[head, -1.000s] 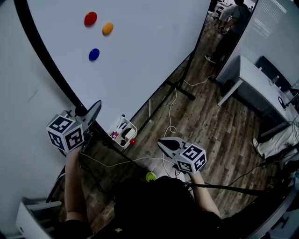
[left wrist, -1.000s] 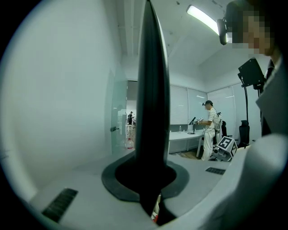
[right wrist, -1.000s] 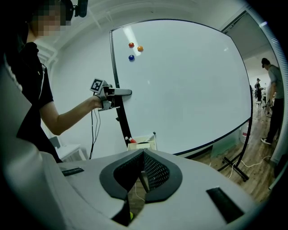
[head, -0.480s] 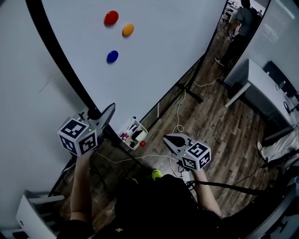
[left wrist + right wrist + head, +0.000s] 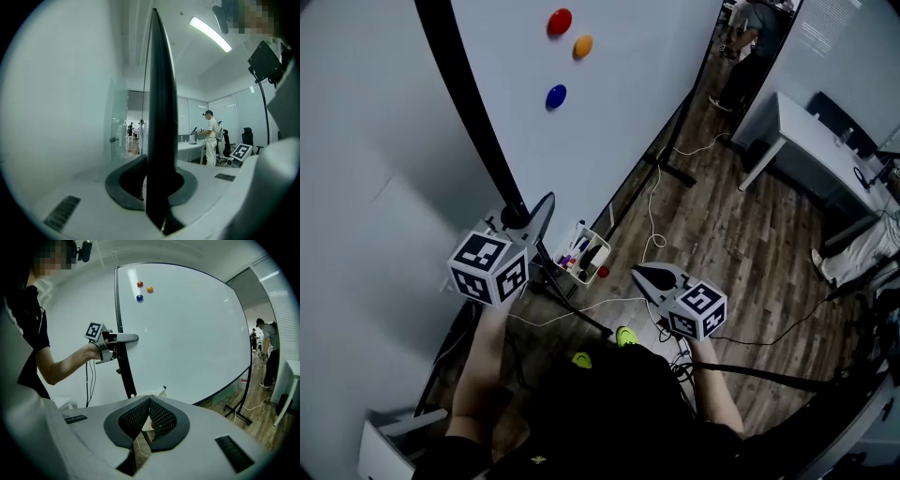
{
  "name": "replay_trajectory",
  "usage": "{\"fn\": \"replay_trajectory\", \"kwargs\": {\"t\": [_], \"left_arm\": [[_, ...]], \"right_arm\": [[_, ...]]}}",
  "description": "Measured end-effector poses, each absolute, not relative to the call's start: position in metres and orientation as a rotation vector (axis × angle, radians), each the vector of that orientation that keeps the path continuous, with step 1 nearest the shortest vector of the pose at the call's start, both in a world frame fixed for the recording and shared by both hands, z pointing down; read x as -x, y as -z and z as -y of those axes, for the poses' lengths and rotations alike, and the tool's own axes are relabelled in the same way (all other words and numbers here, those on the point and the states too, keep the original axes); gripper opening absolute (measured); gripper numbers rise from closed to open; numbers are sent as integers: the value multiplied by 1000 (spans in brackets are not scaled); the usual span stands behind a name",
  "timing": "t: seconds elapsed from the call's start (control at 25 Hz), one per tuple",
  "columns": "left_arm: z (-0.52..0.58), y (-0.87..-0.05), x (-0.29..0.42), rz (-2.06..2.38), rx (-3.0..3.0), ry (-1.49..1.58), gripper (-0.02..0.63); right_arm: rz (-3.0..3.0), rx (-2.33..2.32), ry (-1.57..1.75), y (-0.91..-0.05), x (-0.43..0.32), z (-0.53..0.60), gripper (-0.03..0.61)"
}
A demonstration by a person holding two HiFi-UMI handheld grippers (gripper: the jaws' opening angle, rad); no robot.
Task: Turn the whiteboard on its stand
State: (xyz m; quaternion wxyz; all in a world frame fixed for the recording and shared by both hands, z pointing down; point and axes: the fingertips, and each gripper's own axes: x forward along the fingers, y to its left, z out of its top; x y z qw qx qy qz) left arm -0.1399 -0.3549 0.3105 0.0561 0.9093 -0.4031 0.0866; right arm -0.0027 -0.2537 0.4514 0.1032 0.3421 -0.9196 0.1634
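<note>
The whiteboard [image 5: 628, 103] fills the upper left of the head view, its black side frame [image 5: 478, 122] running down to my left gripper [image 5: 530, 214]. That gripper is shut on the frame edge. In the left gripper view the black frame [image 5: 159, 117] stands upright between the jaws of the left gripper [image 5: 158, 183]. My right gripper [image 5: 642, 275] hangs free above the floor, shut and holding nothing. The right gripper view shows the right gripper [image 5: 149, 404] with its pads together, facing the whiteboard [image 5: 187, 333] and the left gripper [image 5: 125, 338].
Red [image 5: 560, 21], orange [image 5: 582, 45] and blue [image 5: 555, 96] magnets stick to the board. A marker tray [image 5: 586, 255] hangs at its lower edge. The stand's foot [image 5: 675, 178] and cables [image 5: 652, 220] lie on the wooden floor. A desk [image 5: 806, 141] and a person [image 5: 750, 37] are at the far right.
The left gripper, still clamped on the frame, has moved right in the head view. The frame edge and magnets have shifted right. The right gripper has barely moved.
</note>
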Motion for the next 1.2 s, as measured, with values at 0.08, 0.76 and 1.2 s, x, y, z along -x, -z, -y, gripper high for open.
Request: {"fn": "replay_trajectory", "kwargs": {"t": [0.08,0.76,1.2], "left_arm": [[352,-311,140,1229,-2792,-251,49],[361,-323,133,1199,-2840,-302,54],[369,-348,136,1228,-2841,-276,54]], "right_arm": [[2702,-1058,-479,-453,6,245,-3],[2693,-1194,-367,-448,1,248,-3],[2665,-1211,-350,-474,-3,231,-3]]}}
